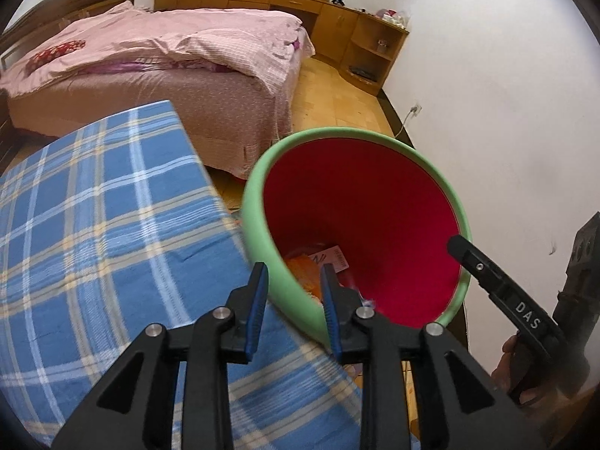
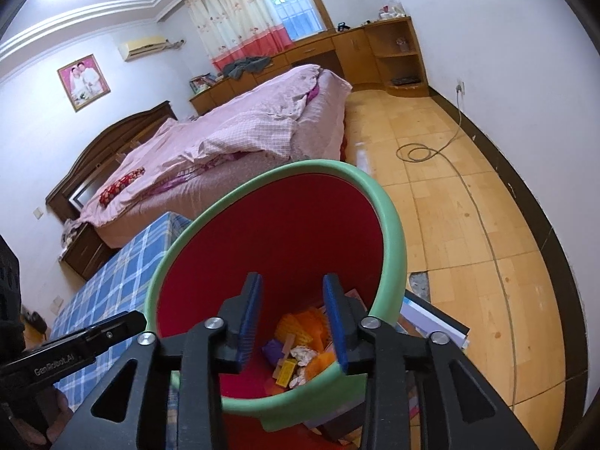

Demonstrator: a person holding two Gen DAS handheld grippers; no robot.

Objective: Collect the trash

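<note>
Partly hidden behind right gripper (image 2: 292, 318) fingers: bin (image 2: 393, 225) holding orange, purple, crumpled trash (image 2: 300, 352); both grippers, left gripper (image 1: 292, 300) included, released, empty.

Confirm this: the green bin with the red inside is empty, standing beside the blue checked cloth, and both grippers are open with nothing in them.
Not quite: the bin is not empty. The right wrist view shows orange, yellow and purple scraps and crumpled paper at its bottom. The rest holds: it stands beside the blue checked cloth, and the left gripper and right gripper are open, holding nothing.

Bin (image 2: 390, 225): green rim, red interior. Cloth (image 1: 93, 206): blue plaid, white and yellow stripes. Bedding (image 2: 243, 131): pink checks. Gripper pads (image 1: 257, 300): blue.
</note>
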